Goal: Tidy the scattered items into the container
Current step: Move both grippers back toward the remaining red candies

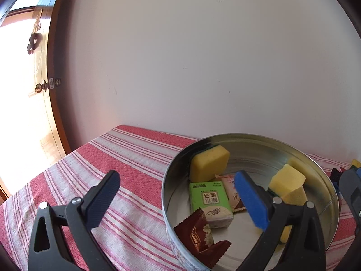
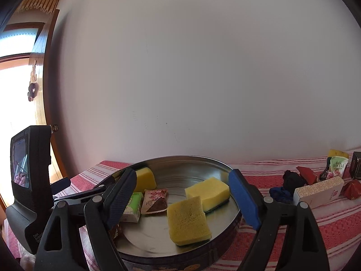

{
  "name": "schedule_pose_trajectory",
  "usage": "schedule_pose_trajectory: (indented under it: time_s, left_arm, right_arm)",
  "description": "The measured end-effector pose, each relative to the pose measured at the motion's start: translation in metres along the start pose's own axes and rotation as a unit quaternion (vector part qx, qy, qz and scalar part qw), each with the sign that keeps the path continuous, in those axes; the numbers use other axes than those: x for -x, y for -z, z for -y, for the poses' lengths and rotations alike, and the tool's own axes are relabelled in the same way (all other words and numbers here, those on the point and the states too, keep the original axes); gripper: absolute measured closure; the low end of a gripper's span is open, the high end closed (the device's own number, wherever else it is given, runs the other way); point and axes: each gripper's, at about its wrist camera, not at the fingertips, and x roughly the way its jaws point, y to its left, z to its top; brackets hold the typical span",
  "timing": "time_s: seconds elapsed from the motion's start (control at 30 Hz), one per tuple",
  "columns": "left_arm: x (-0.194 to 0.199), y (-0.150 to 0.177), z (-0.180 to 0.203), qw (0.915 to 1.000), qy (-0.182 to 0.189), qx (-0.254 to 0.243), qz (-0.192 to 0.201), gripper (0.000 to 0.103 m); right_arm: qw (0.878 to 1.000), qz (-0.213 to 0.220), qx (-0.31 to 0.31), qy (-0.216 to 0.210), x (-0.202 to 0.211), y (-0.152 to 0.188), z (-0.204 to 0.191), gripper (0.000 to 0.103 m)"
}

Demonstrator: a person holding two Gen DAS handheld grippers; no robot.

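Left tool (image 1: pixel 176 201): jaws wide apart, empty, straddling the tin's near-left wall; a careless move could catch the rim and shove the tin.
Tin (image 2: pixel 234 205): on the striped desk (image 1: pixel 126 158), holding three sponges and some packets.
Red packet (image 1: pixel 198 234): propped against the tin's wall; a knock could tip it out.
Right tool (image 2: pixel 180 201): jaws apart, empty, over the tin.
Loose items: box (image 2: pixel 320 190), packets and dark cloth (image 2: pixel 293 180) crowded together on the desk, right of the tin; a grab there could drag neighbours.
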Motion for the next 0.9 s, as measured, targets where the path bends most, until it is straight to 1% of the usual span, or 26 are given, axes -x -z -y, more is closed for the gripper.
schedule_pose_trajectory:
  time_s: [0.17, 0.37, 0.6, 0.8, 0.9]
  left_arm:
    - [0.001, 0.000, -0.002, 0.9999, -0.002, 0.002, 0.011, 0.001]
    - [0.002, 0.002, -0.001, 1.0000, 0.000, 0.001, 0.007, 0.001]
    - [0.007, 0.006, 0.006, 1.0000, 0.008, -0.005, 0.003, 0.001]
    - [0.012, 0.009, 0.010, 0.9998, 0.018, -0.008, 0.000, 0.001]
    - [0.016, 0.011, 0.013, 0.9995, 0.029, -0.008, -0.004, 0.001]
  right_arm:
    - [1.000, 0.014, -0.001, 0.015, 0.011, 0.001, 0.005, 0.018]
    - [1.000, -0.019, -0.020, 0.015, 0.013, 0.007, 0.014, 0.018]
    - [1.000, -0.026, -0.012, 0.009, 0.034, 0.010, 0.014, 0.018]
    - [0.999, -0.030, -0.002, 0.012, 0.048, 0.011, 0.013, 0.018]
    - [0.999, -0.027, 0.002, 0.021, 0.054, 0.011, 0.015, 0.018]
